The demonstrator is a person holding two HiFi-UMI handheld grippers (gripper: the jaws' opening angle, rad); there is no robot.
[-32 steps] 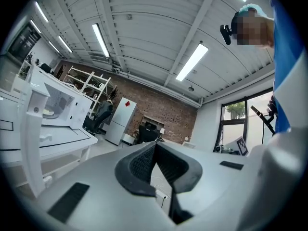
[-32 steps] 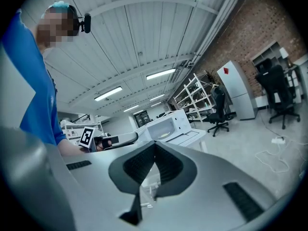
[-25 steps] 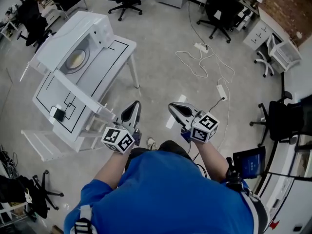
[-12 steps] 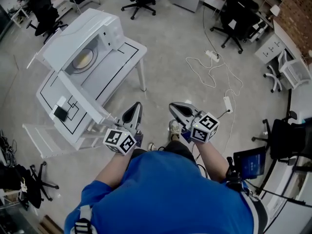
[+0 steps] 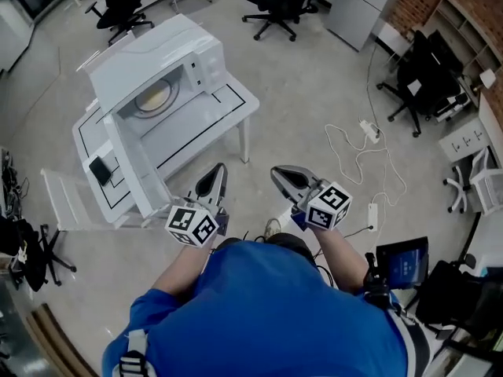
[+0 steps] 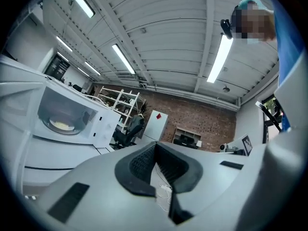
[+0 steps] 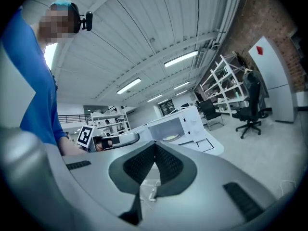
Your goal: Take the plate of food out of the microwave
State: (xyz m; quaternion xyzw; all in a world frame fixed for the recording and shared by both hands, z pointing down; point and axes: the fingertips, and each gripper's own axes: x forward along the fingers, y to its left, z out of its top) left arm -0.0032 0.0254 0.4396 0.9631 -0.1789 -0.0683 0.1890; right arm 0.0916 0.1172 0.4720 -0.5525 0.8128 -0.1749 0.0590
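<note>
Two tools in view, both held out in front of the person's blue shirt (image 5: pixel 271 312), side by side and apart from each other. Left tool (image 5: pixel 218 171) is closed: in the left gripper view the dark pads meet at the tip with nothing between them. Right tool (image 5: pixel 279 173) is closed too, pads together and empty in the right gripper view. Each tool carries its marker cube (image 5: pixel 191 225) at the rear, near the hand.

Plate of food (image 5: pixel 155 99) sits inside the white microwave (image 5: pixel 169 49), on the cavity floor, pale yellowish food on it. It shows in both gripper views as well, small and far off. Microwave door (image 5: pixel 130 163) is swung fully open and sticks out toward the person. Neither tool touches the microwave, the door or the plate; both are well short of the cavity. In the head view the left tool lies just past the door's free end, and the right tool is over bare floor (image 5: pixel 299 100).

Microwave stands on a white tabletop (image 5: pixel 224 108) marked with black outline boxes. Small black object (image 5: pixel 100 171) lies on the tabletop to the left of the open door; cannot tell what it is.

Around the scene: white cable with a power strip (image 5: pixel 368 130) loops on the floor to the right, several black office chairs (image 5: pixel 279 6) stand along the far side, and a brick wall (image 6: pixel 202 119) shows in the left gripper view.
</note>
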